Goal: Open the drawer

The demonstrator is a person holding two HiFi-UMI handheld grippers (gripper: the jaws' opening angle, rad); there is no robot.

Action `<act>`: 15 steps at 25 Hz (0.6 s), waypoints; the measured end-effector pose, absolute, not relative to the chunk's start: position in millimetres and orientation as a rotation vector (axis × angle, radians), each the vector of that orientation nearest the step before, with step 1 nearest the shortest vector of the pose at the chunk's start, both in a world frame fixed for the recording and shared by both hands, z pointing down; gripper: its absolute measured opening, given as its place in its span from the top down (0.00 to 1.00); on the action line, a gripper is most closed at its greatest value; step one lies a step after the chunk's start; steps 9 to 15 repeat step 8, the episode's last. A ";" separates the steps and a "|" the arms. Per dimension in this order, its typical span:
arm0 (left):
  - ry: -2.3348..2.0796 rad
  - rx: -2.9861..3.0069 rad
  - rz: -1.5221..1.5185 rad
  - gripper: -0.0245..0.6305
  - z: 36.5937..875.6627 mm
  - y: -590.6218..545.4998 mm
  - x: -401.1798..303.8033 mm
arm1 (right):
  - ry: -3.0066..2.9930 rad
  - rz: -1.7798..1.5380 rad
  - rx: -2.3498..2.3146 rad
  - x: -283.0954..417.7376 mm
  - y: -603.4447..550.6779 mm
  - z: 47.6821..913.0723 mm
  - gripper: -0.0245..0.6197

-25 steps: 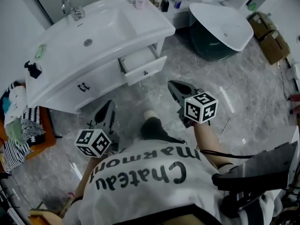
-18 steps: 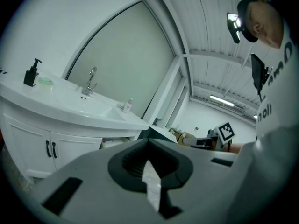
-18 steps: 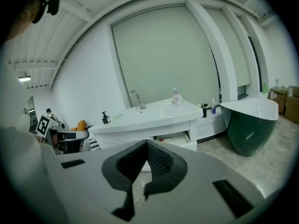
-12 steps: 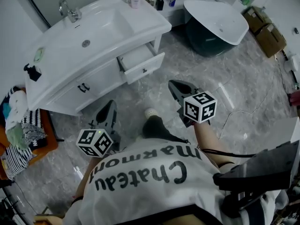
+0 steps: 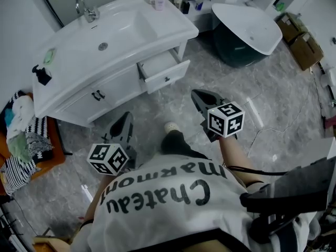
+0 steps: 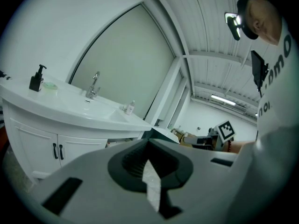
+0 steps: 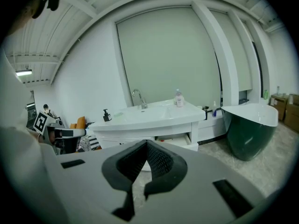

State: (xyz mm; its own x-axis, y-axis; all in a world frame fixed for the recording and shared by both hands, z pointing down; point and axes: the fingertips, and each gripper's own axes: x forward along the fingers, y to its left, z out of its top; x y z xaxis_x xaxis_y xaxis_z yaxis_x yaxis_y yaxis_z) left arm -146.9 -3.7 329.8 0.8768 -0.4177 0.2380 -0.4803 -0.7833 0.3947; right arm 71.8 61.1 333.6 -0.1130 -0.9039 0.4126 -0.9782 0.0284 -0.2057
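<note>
Since a second ago only our view has drifted a little; both grippers keep their places. We hold the left gripper and right gripper above the floor, each closed on nothing. The drawer stands pulled out at the vanity's right end, well apart from both.

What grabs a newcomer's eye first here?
The curved white vanity cabinet, upper left in the head view, has its small white drawer at the right end pulled out. Right of it stands a dark green freestanding bathtub with a white rim. In the foreground the left gripper and right gripper are held up, both shut and empty, apart from the cabinet.
</note>
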 end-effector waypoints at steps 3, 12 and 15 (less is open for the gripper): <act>-0.664 2.593 0.185 0.95 329.3 -3.1 -149.7 | -2.126 0.662 1.971 71.0 60.4 333.7 0.95; -0.667 2.592 0.188 0.95 332.8 0.1 -154.0 | -2.122 0.667 1.975 68.0 63.0 337.4 0.95; -0.667 2.592 0.188 0.95 332.8 0.1 -154.0 | -2.122 0.667 1.975 68.0 63.0 337.4 0.95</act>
